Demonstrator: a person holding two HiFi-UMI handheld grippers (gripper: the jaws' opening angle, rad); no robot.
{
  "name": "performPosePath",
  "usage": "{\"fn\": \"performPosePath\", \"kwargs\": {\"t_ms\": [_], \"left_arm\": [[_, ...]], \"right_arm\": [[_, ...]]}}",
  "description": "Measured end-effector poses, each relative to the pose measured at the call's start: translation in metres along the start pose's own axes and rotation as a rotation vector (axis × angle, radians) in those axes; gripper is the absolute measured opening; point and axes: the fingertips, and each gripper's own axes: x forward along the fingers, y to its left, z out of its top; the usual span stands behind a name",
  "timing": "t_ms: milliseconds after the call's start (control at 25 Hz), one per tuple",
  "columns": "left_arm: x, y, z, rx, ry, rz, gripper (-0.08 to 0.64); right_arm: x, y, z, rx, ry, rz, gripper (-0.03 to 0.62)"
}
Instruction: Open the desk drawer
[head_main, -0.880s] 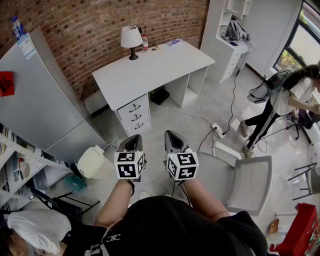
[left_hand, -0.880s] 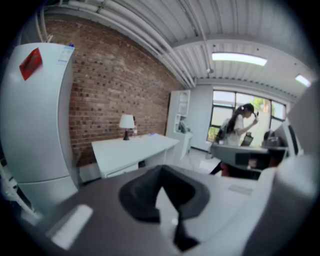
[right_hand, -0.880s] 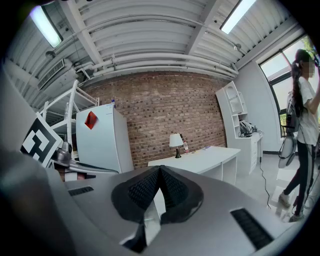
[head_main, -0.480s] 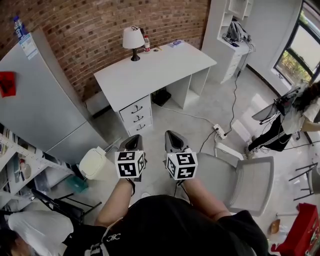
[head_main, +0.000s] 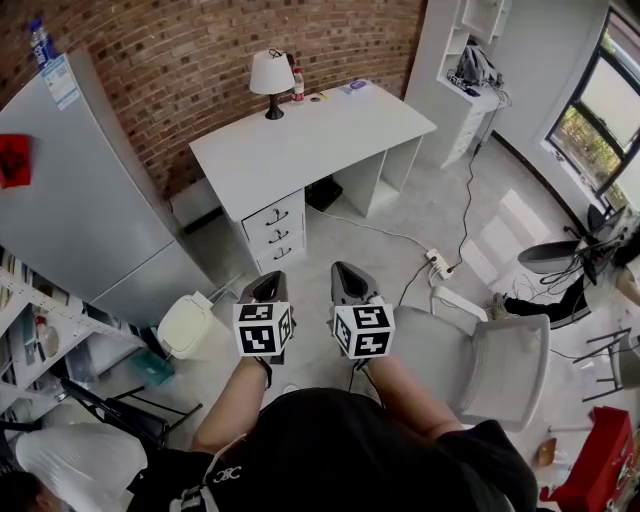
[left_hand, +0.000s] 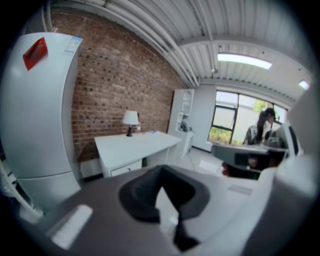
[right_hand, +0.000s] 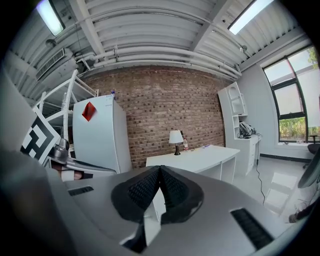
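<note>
White three-drawer stack (head_main: 272, 233) sits under the picture-left end of the white rectangular desk (head_main: 320, 135). We note all three fronts flush and shut, dark handles showing. Both tongs are well short of it, side by side over the pale floor (head_main: 400, 230), pointing toward the desk. We read our left gripper (head_main: 264, 284) as jaws pressed together, nothing between them. Our right gripper (head_main: 346, 278) is likewise closed and empty. At the desk's far corner stands a white-shaded table lamp (head_main: 271, 78), near the red brick wall (head_main: 200, 50). A grey refrigerator (head_main: 70, 200) is at left and a grey chair (head_main: 495, 365) just right of us.
</note>
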Motion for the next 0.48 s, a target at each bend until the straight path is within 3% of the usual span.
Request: {"fn": "performPosePath", "kwargs": {"t_ms": [480], "left_arm": [[-0.004,0.062,-0.008,-0.008,-0.008,-0.022,-0.002]], "right_arm": [[0.033,0.043,-0.009,0.006,0.001,-0.036,-0.002]]}}
